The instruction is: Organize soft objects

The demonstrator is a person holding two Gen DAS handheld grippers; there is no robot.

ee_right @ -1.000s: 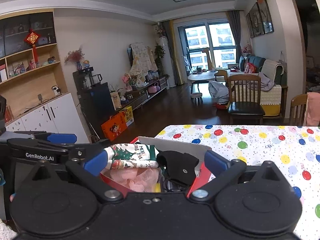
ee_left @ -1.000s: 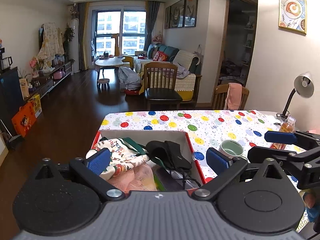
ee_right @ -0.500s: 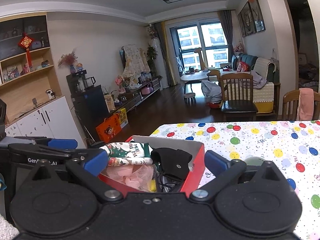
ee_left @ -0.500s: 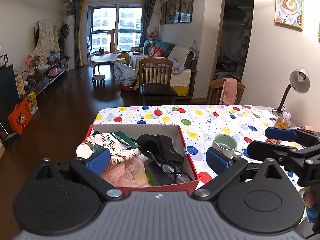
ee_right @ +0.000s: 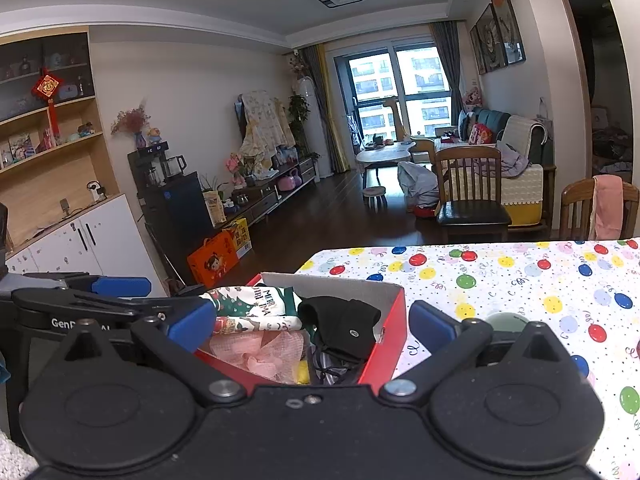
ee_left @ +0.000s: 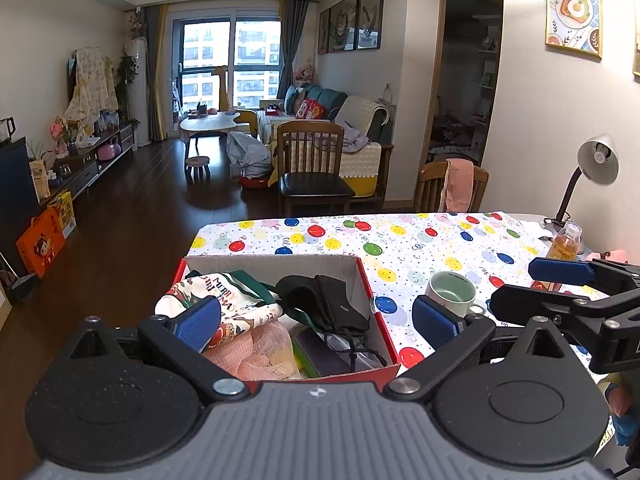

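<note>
A red cardboard box [ee_left: 366,280] [ee_right: 394,320] stands at the near left of the table. It holds a Christmas-print cloth [ee_left: 240,306] [ee_right: 256,308], a black cloth item [ee_left: 328,304] [ee_right: 344,324], a pink mesh cloth [ee_left: 260,360] [ee_right: 260,352] and a dark flat item. My left gripper [ee_left: 316,318] is open and empty, above the box's near side. My right gripper [ee_right: 312,322] is open and empty, above the box from its right, and it also shows in the left wrist view [ee_left: 560,276].
A pale green mug [ee_left: 450,294] [ee_right: 508,320] stands right of the box on the balloon-print tablecloth [ee_left: 420,240]. An orange drink bottle [ee_left: 564,242] and a desk lamp [ee_left: 592,168] stand at the far right. Wooden chairs [ee_left: 312,160] stand behind the table.
Both grippers have pulled back and risen from the box, so more of the box and table shows. Both stay open and empty. The box contents have not moved.
</note>
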